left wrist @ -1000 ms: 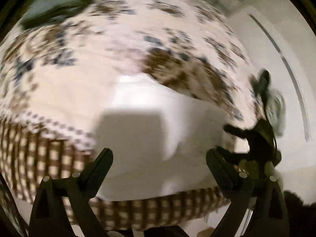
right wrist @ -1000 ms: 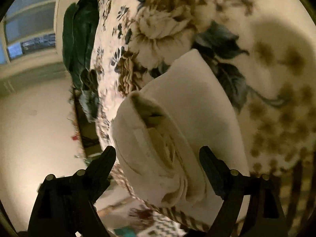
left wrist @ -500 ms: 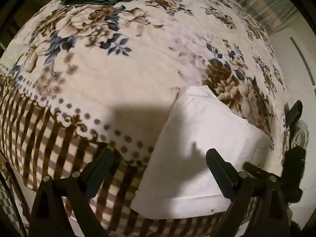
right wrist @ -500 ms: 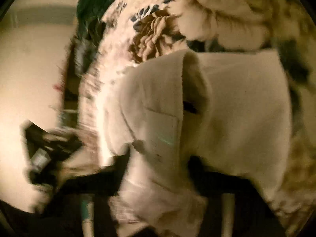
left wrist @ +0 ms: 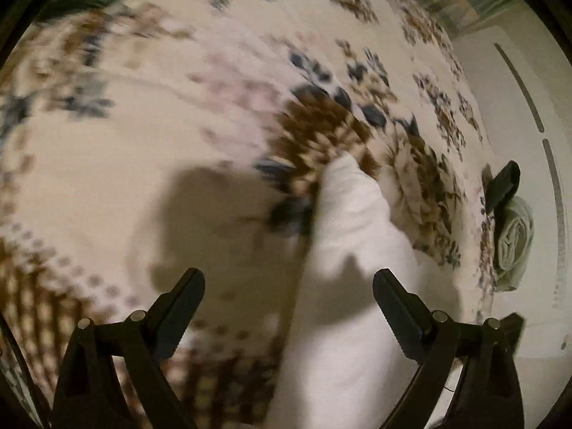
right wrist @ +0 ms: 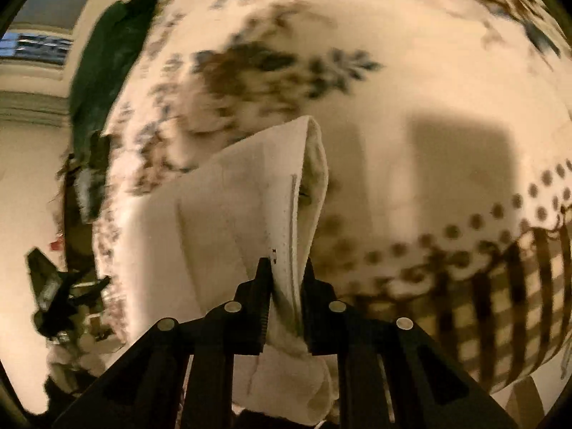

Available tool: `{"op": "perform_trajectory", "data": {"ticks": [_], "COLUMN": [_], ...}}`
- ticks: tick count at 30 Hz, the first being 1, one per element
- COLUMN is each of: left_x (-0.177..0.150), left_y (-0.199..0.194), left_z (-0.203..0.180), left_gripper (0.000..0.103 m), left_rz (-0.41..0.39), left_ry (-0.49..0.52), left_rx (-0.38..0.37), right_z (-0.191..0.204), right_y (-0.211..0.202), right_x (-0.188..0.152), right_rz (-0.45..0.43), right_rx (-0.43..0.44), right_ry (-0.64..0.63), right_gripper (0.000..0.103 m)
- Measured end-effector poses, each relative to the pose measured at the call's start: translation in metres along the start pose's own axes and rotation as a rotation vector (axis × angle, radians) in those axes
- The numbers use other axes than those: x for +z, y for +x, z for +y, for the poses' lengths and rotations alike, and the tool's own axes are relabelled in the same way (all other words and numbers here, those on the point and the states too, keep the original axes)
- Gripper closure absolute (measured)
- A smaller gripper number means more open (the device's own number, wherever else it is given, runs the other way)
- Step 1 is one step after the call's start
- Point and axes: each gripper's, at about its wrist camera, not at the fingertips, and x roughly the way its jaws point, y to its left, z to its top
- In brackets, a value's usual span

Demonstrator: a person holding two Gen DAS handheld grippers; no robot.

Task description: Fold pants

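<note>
White pants pinched by the right gripper on the floral bed.

The white pants were gripped at a folded edge by the right gripper, whose jaws had just been closing and were pressed on the cloth, with only the fabric's thickness between them. The garment was raised at that edge, the rest of it lying on the floral blanket near the checked border. The left gripper was held above the pants with its 2 jaws spread wide and nothing clamped.
</note>
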Motion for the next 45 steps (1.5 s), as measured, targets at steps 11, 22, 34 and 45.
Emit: {"op": "perform_trajectory", "data": {"ticks": [11, 22, 34, 45], "left_x": [0.071, 0.061, -0.042, -0.048], "left_y": [0.103, 0.082, 0.069, 0.079], "left_z": [-0.031, 0.048, 0.016, 0.003], "left_gripper": [0.068, 0.033, 0.003, 0.032], "left_rz": [0.198, 0.192, 0.331, 0.326], "left_ry": [0.165, -0.269, -0.054, 0.067], "left_rx": [-0.059, -0.428, -0.366, -0.365], "right_z": [-0.003, -0.016, -0.029, -0.008], "right_y": [0.023, 0.027, 0.069, 0.109], "right_x": [0.011, 0.026, 0.018, 0.019], "right_rz": [0.019, 0.115, 0.254, 0.363], "right_rx": [0.002, 0.038, 0.22, 0.507], "right_ry": [-0.012, 0.085, 0.041, 0.006], "right_gripper": [0.087, 0.053, 0.012, 0.008]}}
